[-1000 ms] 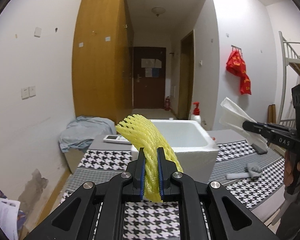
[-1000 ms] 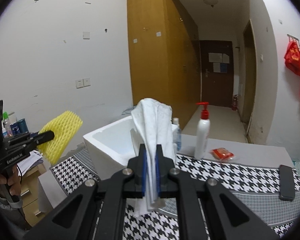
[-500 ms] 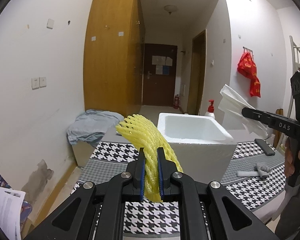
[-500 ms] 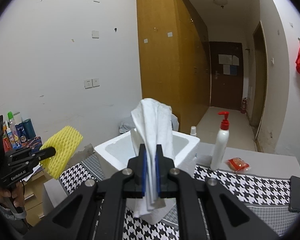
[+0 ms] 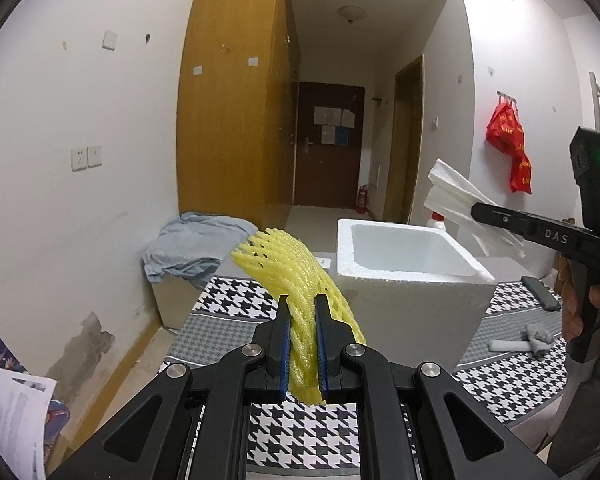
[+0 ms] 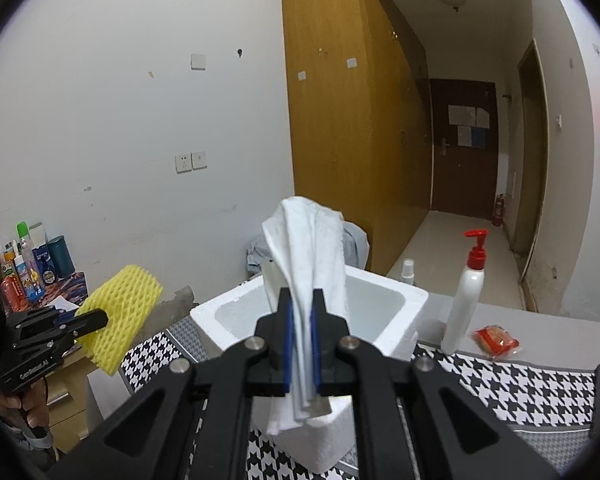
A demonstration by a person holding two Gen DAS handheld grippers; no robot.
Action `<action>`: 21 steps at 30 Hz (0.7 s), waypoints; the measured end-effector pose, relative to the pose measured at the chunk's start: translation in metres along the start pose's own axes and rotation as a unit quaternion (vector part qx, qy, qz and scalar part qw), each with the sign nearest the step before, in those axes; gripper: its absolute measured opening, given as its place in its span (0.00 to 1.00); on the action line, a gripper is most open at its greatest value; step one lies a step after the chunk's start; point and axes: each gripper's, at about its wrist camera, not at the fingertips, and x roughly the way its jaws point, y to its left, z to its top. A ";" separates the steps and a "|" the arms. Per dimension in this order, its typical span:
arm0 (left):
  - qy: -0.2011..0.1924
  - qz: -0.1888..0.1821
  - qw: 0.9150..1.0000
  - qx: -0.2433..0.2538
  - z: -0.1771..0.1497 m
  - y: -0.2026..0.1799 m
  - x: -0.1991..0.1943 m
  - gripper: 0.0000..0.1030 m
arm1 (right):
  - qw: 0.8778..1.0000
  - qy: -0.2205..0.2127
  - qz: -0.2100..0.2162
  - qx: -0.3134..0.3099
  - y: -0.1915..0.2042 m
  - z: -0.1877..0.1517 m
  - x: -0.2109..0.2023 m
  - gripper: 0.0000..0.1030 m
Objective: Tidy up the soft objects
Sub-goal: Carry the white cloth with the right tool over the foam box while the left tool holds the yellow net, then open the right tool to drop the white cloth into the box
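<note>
The left gripper (image 5: pixel 302 308) pinches a bumpy yellow foam net (image 5: pixel 288 256); the right gripper (image 6: pixel 300 304) squeezes a soft folded white cloth (image 6: pixel 306 240) near a white foam box (image 5: pixel 404 276)

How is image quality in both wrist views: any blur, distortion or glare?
Left wrist: fisheye bends the walls, corners vignetted, yellow foam net sharp, no glare. Right wrist: same bending; white cloth sharp, the foam net at frame left slightly soft.
</note>
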 end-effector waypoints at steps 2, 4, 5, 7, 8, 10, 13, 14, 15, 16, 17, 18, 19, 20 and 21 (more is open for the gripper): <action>0.001 0.001 1.000 -0.003 0.000 0.002 0.002 0.11 | 1.000 0.004 0.003 0.003 0.000 0.000 0.005 0.10; 0.002 0.002 1.000 -0.003 -0.001 0.002 0.003 0.11 | 1.000 0.008 0.004 0.005 0.000 0.002 0.009 0.10; 0.003 0.002 1.000 -0.005 -0.002 0.003 0.003 0.11 | 1.000 0.011 0.006 0.006 0.000 0.002 0.012 0.10; 0.003 0.002 1.000 -0.006 -0.002 0.004 0.004 0.11 | 1.000 0.015 0.005 0.005 0.002 0.003 0.014 0.10; 0.003 0.002 1.000 -0.007 -0.002 0.004 0.004 0.11 | 1.000 0.018 0.005 0.004 0.003 0.003 0.016 0.10; 0.005 0.001 1.000 -0.007 -0.002 0.005 0.005 0.11 | 1.000 0.023 0.002 0.004 0.004 0.003 0.019 0.10; 0.006 0.002 1.000 -0.008 -0.002 0.007 0.006 0.11 | 1.000 0.027 0.001 0.006 0.004 0.004 0.023 0.14; 0.006 0.002 1.000 -0.009 -0.002 0.008 0.005 0.11 | 1.000 0.028 -0.001 0.007 0.004 0.004 0.024 0.18; 0.006 0.003 1.000 -0.009 -0.002 0.008 0.005 0.11 | 1.000 0.028 -0.003 0.007 0.005 0.004 0.024 0.23; 0.005 0.003 1.000 -0.010 -0.003 0.009 0.004 0.11 | 1.000 0.027 -0.003 0.006 0.006 0.004 0.024 0.26; 0.006 0.003 1.000 -0.011 -0.003 0.009 0.005 0.11 | 1.000 0.026 -0.001 0.005 0.007 0.004 0.024 0.35; 0.007 0.003 1.000 -0.011 -0.002 0.009 0.005 0.11 | 1.000 0.025 0.001 0.004 0.008 0.004 0.023 0.46; 0.007 0.003 1.000 -0.012 -0.003 0.010 0.005 0.11 | 1.000 0.024 0.001 0.003 0.009 0.004 0.023 0.52; 0.007 0.003 1.000 -0.012 -0.003 0.010 0.006 0.11 | 1.000 0.022 0.001 0.002 0.010 0.005 0.022 0.60; 0.006 0.002 1.000 -0.012 -0.003 0.010 0.006 0.11 | 1.000 0.019 0.001 0.002 0.010 0.005 0.022 0.65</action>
